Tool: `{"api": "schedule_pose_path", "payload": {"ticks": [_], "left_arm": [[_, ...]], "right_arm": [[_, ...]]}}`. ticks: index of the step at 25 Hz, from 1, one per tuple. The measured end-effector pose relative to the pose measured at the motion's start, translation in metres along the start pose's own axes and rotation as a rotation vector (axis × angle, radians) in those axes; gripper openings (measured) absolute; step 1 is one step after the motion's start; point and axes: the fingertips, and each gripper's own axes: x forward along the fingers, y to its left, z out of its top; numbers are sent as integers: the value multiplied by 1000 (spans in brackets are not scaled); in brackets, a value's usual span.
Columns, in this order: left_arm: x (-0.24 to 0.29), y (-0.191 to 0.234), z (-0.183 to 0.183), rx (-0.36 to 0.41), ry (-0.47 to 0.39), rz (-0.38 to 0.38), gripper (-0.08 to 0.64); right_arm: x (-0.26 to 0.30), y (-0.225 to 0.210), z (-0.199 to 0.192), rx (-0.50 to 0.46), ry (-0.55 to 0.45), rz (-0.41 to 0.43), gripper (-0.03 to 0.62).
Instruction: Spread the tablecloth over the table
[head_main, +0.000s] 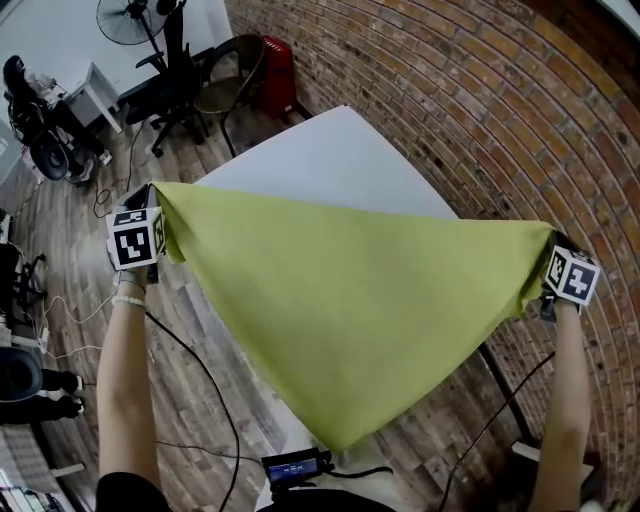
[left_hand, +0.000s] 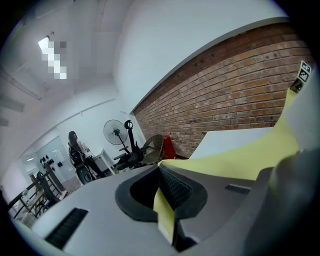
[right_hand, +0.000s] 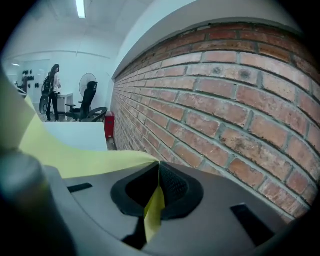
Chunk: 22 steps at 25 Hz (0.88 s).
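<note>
Well, the left tool (head_main: 150, 215) is clenched on one corner of the cloth (head_main: 350, 310), and the right tool (head_main: 552, 272) is clenched on another corner. Each one pinches a bit of the yellow-green cloth tight between its two jaws. The tools are held far apart, so the top edge of the cloth is pulled straight from one to the other. The rest hangs down to a point near the person. I think it is held this way so the cloth opens out flat, with no bunches, before it goes down.

The cloth is up in the air, between the person and the counter (head_main: 330, 160) — it is not spread on it yet. The white top shows past the cloth. One side of the counter runs close beside the brick wall (head_main: 480, 110), so the right tool has little room there — it could bump the wall, I guess.

No box, bowl or bag shows by the counter, so nothing sits inside anything.
</note>
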Motion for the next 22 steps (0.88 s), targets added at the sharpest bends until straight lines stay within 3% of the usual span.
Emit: {"api": "schedule_pose_path", "payload": {"ticks": [7,13,22], "left_arm": [[46,7,-24,22,68,-13,15],[100,4,-44,55,130,-58,15],[176,6,-49,99,179,-69,15]], "right_arm": [[37,25,-10,0,51,5,34],[61,39,-16,1,99,-56,34],[112,68,-11,-40,148,-76,34]]}}
